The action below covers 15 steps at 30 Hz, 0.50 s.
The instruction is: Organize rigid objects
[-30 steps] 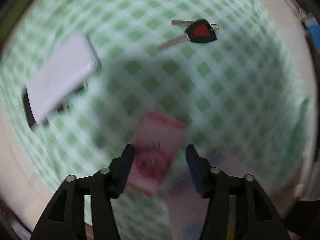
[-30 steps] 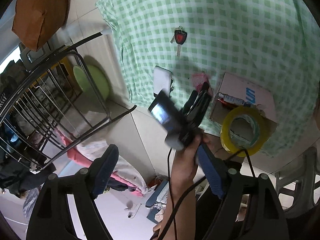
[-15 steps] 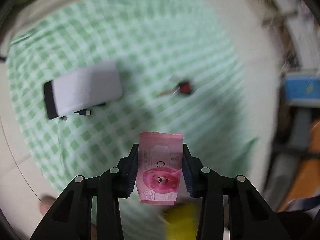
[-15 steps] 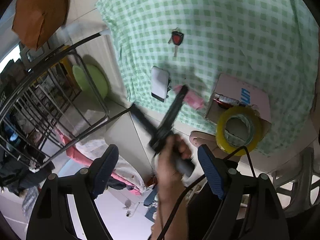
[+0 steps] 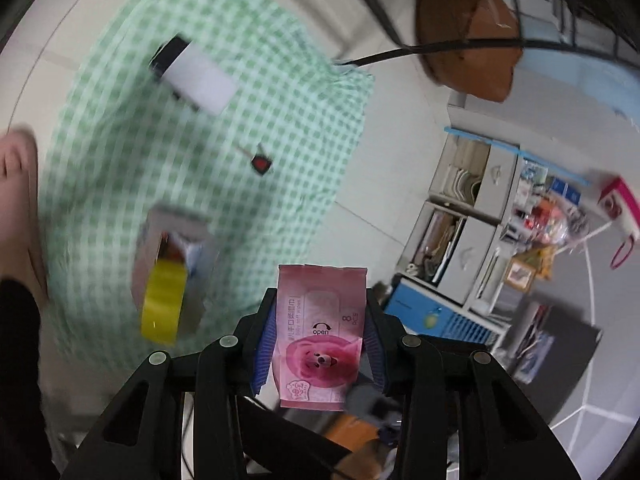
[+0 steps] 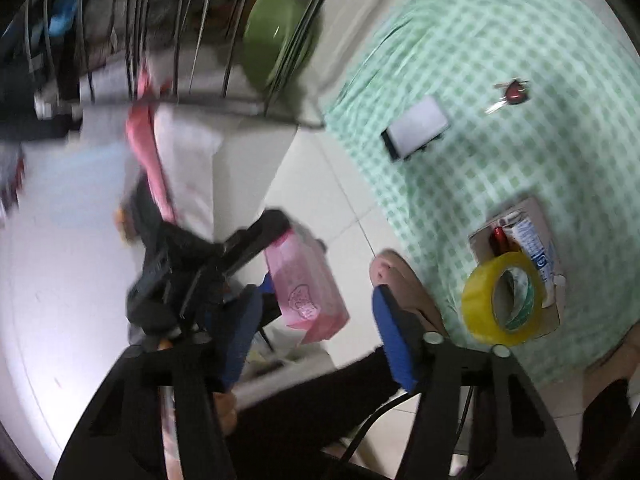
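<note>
I'm seeing a brown bag (image 5: 470, 40) hanging over the white tiled floor (image 5: 384, 184), and grey shelves (image 5: 464, 236) standing crammed with clutter beside a blue box (image 5: 424, 316). A green bowl (image 6: 276, 40) is sitting behind a wire rack (image 6: 200, 28), with pink cloth (image 6: 150, 152) hanging below it.

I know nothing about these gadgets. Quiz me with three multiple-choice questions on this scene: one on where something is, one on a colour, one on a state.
1. Where is the yellow tape roll?
A. at the cardboard box
B. on the power bank
C. on the floor

2. What colour is the key fob's centre?
A. blue
B. red
C. yellow

3. What is the left gripper doing?
A. open, holding nothing
B. shut on the wet wipes pack
C. shut on the keys

Answers: 1 A, the roll leans at the box's open side. 2 B, a red patch on black. 3 B, both pads press the pink pack.
</note>
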{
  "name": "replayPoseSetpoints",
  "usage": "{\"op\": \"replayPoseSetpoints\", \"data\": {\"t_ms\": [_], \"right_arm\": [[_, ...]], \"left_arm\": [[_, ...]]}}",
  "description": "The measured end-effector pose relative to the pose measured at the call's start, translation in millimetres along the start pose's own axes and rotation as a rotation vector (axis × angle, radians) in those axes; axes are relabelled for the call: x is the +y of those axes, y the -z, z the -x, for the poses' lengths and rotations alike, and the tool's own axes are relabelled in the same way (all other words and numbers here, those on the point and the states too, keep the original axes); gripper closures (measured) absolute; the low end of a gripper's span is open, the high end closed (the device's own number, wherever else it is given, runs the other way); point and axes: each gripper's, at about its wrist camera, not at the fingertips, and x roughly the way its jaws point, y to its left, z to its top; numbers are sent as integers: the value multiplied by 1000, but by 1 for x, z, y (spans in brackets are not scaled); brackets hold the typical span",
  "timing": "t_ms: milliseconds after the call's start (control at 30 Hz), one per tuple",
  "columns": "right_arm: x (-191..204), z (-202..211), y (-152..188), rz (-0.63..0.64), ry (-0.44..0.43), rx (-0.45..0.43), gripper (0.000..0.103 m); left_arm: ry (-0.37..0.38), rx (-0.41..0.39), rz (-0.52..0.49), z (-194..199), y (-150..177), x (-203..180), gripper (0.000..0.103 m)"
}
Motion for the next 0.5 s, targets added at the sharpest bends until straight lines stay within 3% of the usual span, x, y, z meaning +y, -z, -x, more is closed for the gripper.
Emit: {"op": "replayPoseSetpoints", "data": {"t_ms": [100,200,267,333,400,500], "right_arm": [[-13,-16,5,-24,39,9,75],[-38,-20,1,-116,23,-14,80],[-68,-20,-1,-260,38,-16,85],[-106,-21,0,-421,70,-22,85],[-142,-21,4,-564,107,-23,85],[-190,-22,12,-780,85,-48,85]], "left_arm": [[-37,-3,56,-17,-12,20,66],[-128,7,80,-17,-25,22,63],[-228,-99,88,-2,-34,21,61],[-275,-180,93,14,-39,16,60],[-239,-195,124,23,-44,17,60],[-160,-189,184,29,-47,16,60]]}}
